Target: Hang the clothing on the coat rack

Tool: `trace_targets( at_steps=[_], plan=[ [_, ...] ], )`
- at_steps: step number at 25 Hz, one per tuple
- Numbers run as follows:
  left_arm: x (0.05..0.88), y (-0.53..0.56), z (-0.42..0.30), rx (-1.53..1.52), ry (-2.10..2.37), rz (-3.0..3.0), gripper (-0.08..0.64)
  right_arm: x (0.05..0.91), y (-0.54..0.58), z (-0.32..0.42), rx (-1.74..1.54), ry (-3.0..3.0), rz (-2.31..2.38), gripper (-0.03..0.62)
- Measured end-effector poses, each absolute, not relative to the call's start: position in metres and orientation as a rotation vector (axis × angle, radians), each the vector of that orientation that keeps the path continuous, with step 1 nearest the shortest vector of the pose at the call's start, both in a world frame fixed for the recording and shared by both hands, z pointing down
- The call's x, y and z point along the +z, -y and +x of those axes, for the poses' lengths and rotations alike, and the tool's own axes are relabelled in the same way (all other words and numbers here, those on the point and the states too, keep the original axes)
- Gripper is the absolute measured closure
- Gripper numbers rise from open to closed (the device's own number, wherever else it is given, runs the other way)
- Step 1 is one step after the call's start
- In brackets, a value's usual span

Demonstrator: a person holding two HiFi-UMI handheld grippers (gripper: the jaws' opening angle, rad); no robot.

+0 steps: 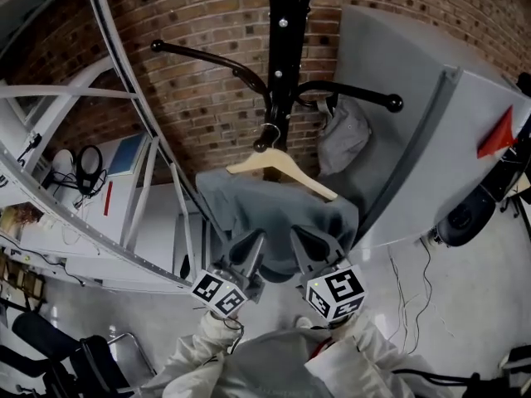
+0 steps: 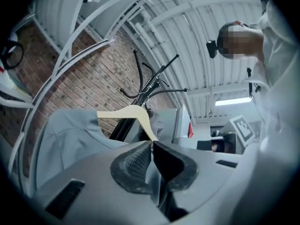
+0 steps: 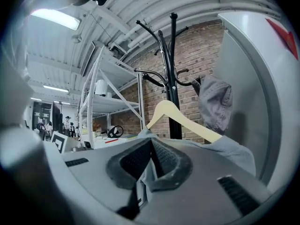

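A black coat rack (image 1: 286, 48) stands before a brick wall. A pale wooden hanger (image 1: 282, 168) carries a grey garment (image 1: 265, 206) and tilts down to the right. Its hook sits close against the rack's pole; whether it rests on an arm I cannot tell. My left gripper (image 1: 255, 240) and right gripper (image 1: 300, 239) hold the garment's lower edge side by side. In the left gripper view the gripper (image 2: 151, 146) is shut with grey cloth between its pads, below the hanger (image 2: 133, 112). In the right gripper view the gripper (image 3: 151, 144) is likewise shut on cloth, below the hanger (image 3: 173, 114).
Another grey garment (image 1: 344, 135) hangs on the rack's right arm. A white metal shelf unit (image 1: 124, 181) stands at the left, a tall grey cabinet (image 1: 431, 139) at the right. Cables (image 1: 406, 288) lie on the floor by the cabinet.
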State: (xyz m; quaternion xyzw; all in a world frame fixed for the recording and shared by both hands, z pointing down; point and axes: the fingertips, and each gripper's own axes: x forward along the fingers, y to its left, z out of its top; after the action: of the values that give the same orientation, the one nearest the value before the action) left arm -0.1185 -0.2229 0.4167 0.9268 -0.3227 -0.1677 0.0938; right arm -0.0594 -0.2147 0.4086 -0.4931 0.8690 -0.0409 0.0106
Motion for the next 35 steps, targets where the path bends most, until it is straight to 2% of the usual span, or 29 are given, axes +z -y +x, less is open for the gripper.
trace_targets(
  at_steps=[8, 15, 28, 35],
  plan=[
    [0.426, 0.165, -0.139, -0.266, 1.049, 2.97, 0.551, 0.412, 0.168, -0.097, -0.119, -2.676, -1.607, 0.568],
    [0.439, 0.128, -0.167, -0.246, 1.003, 2.938, 0.551, 0.419, 0.129, -0.116, -0.126, -2.639, -1.721, 0.568],
    [0.443, 0.113, -0.167, -0.254, 1.049, 2.909, 0.551, 0.415, 0.105, -0.105, -0.11, -2.614, -1.776, 0.568],
    [0.442, 0.122, -0.161, -0.234, 1.214, 2.85, 0.551, 0.408, 0.102, -0.078, -0.098, -2.586, -1.766, 0.568]
  ],
)
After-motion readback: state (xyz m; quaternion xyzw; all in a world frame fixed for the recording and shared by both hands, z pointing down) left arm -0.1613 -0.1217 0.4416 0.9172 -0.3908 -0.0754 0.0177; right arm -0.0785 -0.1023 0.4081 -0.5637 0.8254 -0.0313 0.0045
